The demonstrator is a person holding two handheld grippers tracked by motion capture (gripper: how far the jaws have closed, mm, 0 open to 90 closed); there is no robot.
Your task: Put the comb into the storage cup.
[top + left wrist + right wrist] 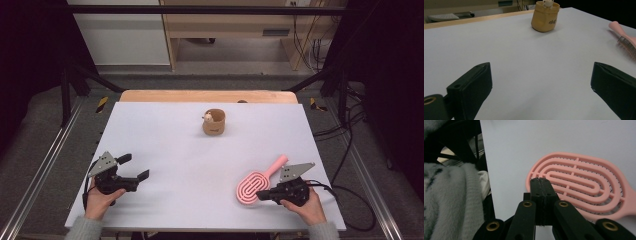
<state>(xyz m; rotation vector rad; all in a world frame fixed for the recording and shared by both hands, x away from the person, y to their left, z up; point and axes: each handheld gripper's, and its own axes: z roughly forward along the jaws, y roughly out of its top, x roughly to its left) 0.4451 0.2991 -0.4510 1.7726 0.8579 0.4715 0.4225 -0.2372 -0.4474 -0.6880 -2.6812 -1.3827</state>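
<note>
A pink oval hairbrush (254, 184) lies bristles down at the front right of the white table (175, 150), its handle pointing away to the right. My right gripper (261, 195) is shut, jaws pressed flat together, with its tips at the near rim of the brush head (579, 180). Nothing shows between the right gripper's (541, 181) jaws. My left gripper (134, 167) rests at the front left, open wide with only bare table between its jaws (541, 85). The hairbrush (625, 37) lies off to its right.
A small tan cup (214, 122) with a little white figure in it stands at the middle back of the table; the cup (545, 16) is far ahead of the left gripper. A wooden strip (207, 96) edges the far side. A fluffy grey sleeve (454, 202) is beside the right gripper.
</note>
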